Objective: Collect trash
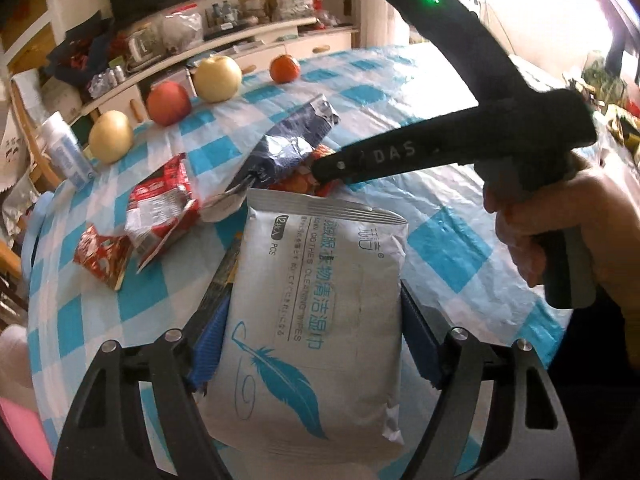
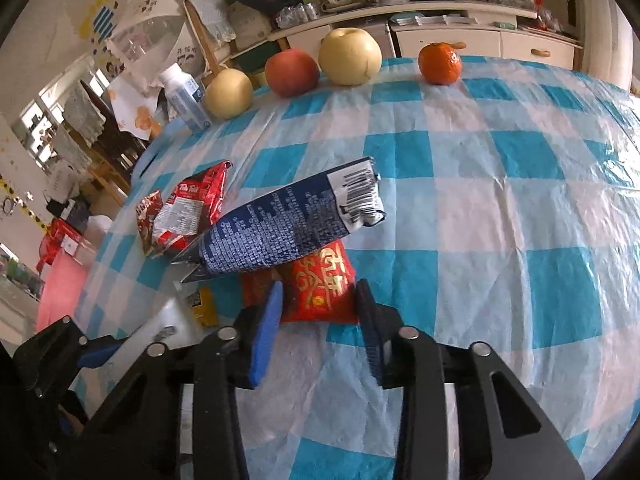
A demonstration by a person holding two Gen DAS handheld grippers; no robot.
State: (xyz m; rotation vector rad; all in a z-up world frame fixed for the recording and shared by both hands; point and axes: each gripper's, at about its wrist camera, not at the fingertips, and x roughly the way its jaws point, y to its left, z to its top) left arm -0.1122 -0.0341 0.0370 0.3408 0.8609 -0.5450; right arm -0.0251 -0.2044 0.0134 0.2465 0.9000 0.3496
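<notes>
My left gripper (image 1: 316, 312) has a white wet-wipes packet (image 1: 316, 300) with a blue feather between its blue pads; whether the pads press it is unclear. My right gripper (image 2: 318, 292) is open, its pads on either side of a red packet (image 2: 320, 284) with gold lettering on the table. A dark blue crumpled wrapper (image 2: 288, 228) lies partly over that red packet. Red and white wrappers (image 2: 188, 208) lie to the left. In the left wrist view the right gripper (image 1: 324, 168) reaches to the blue wrapper (image 1: 288, 148), and red wrappers (image 1: 160, 204) lie at the left.
The table has a blue and white checked cloth (image 2: 500, 208). Along its far edge stand two yellow pears (image 2: 350, 56), a red apple (image 2: 292, 72), an orange (image 2: 440, 62) and a small white bottle (image 2: 184, 96). A cluttered sideboard (image 2: 440, 16) stands behind.
</notes>
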